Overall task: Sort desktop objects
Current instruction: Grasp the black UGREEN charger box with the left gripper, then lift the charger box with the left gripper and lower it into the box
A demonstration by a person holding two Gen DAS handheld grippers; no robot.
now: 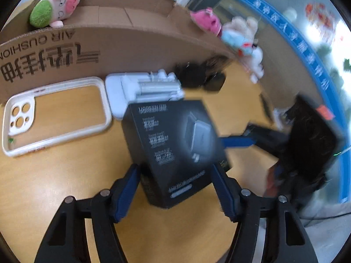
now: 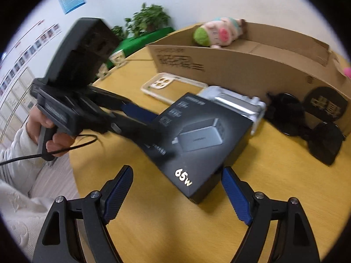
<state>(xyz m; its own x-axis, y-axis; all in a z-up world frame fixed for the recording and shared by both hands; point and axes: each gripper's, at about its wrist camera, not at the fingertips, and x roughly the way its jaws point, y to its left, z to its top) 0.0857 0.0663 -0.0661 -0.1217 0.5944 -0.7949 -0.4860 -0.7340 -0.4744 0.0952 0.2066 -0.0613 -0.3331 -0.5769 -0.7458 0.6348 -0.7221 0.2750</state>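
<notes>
The black charger box (image 1: 173, 151), marked 65W, stood on the yellow worktop (image 1: 65, 186) in front of the cardboard box (image 1: 122, 41). The left claw (image 1: 175, 190) was spread around the near end of the charger box, one blue pad at each side, seemingly not yet pressing, though blur left contact uncertain. The right claw (image 2: 177, 190) was spread wide and held nothing, poised just short of the box's near corner; in the left view one of its blue fingers (image 1: 237, 142) reached toward the box's far side.

The step in hand looked like the pickup of the charger box. The next move would call for squeezing the left claw shut on the box's sides and lifting it, likely toward the cardboard box.

Just behind the charger box lay a white packaged item (image 1: 142, 89), and beside that a clear phone case (image 1: 57, 114). Dark sunglasses (image 2: 307, 129) rested near the cardboard wall. A plush pig (image 1: 54, 4) sat inside the cardboard box, with more plush toys (image 1: 239, 35) at its end. The white package touched or nearly touched the charger box and could be dragged along on the lift.
</notes>
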